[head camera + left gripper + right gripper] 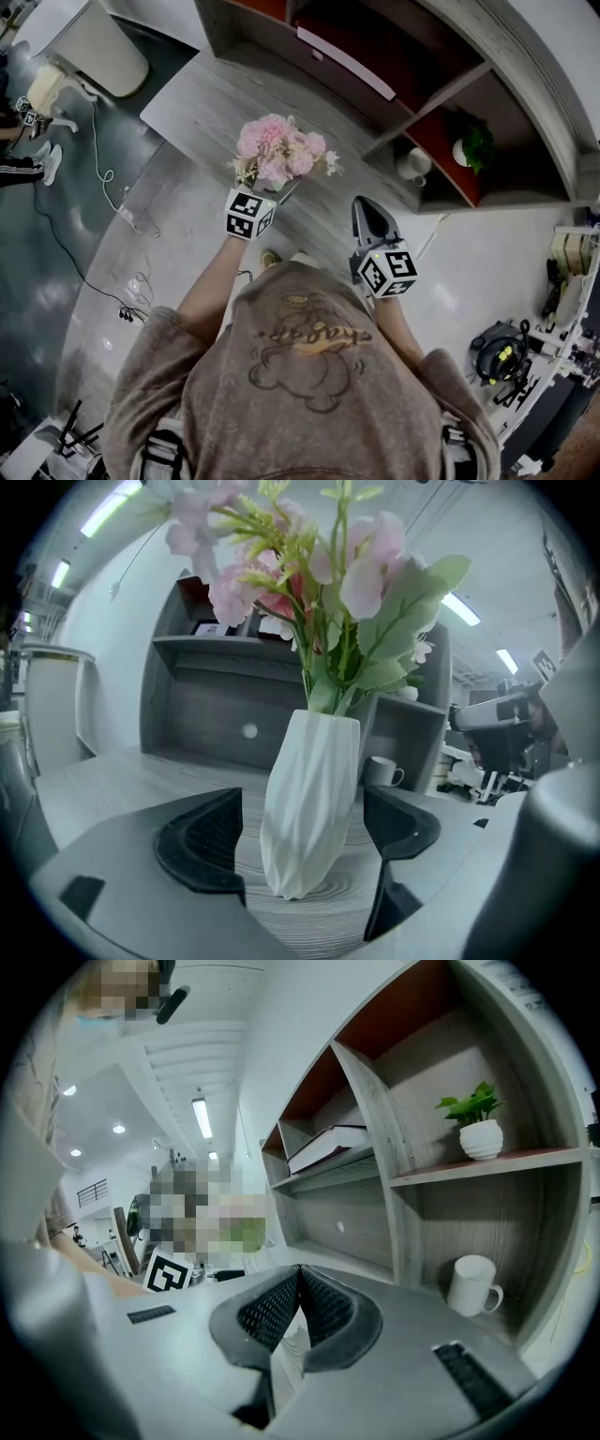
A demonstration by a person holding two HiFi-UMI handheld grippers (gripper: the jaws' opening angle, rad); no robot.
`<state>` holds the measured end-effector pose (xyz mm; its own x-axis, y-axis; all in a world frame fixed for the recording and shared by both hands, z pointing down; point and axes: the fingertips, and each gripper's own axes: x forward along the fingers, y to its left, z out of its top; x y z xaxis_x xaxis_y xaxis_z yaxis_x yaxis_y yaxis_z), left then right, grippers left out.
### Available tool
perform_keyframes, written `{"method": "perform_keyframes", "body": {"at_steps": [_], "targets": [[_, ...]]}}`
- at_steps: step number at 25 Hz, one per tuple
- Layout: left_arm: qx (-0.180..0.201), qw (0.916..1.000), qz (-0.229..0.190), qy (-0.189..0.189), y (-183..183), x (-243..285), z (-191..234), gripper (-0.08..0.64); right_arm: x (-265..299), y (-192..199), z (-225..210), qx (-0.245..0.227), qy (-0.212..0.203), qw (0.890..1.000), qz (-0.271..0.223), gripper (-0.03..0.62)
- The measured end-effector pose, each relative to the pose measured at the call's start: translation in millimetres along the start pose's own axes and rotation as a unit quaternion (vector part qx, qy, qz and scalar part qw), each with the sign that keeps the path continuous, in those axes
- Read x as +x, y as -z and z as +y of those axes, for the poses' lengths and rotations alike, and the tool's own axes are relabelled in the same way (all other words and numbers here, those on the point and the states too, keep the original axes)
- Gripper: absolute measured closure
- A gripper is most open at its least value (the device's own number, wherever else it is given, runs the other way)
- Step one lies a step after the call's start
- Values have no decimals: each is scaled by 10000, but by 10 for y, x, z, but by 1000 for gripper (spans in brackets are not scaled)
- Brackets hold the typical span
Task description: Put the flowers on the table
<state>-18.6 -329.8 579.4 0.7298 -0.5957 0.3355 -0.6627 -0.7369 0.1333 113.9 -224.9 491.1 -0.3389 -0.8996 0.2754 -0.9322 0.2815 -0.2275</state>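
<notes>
A bunch of pink flowers (279, 150) with green leaves stands in a white twisted vase (309, 761). The vase rests upright on the grey wood-grain table (192, 103). My left gripper (300, 799) has a jaw on either side of the vase. A narrow gap shows at each pad, so it is open and not pressing. In the head view the left gripper (255, 208) sits just under the blooms. My right gripper (367, 220) hovers to the right over the table. In its own view the right gripper (300, 1269) is shut, with nothing between its tips.
A grey shelf unit (450, 84) rises behind the table. It holds a white mug (412, 164), a small potted plant (473, 148) and a book (323, 1147). Cables (112, 187) trail over the floor at left, near a white bin (98, 47).
</notes>
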Motion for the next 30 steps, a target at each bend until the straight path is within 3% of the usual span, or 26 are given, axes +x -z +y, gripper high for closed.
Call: {"method": "perform_keyframes", "body": {"at_steps": [15,30], "targets": [[-346,9988,-128,-325,-142,-803,-22,166,206,21,408,-194,-739,9971,37,606],[-810,9844,-940,-1250,-559,-1806,74,167,330,-25,728,-368,-1212,9919,78,607]]}}
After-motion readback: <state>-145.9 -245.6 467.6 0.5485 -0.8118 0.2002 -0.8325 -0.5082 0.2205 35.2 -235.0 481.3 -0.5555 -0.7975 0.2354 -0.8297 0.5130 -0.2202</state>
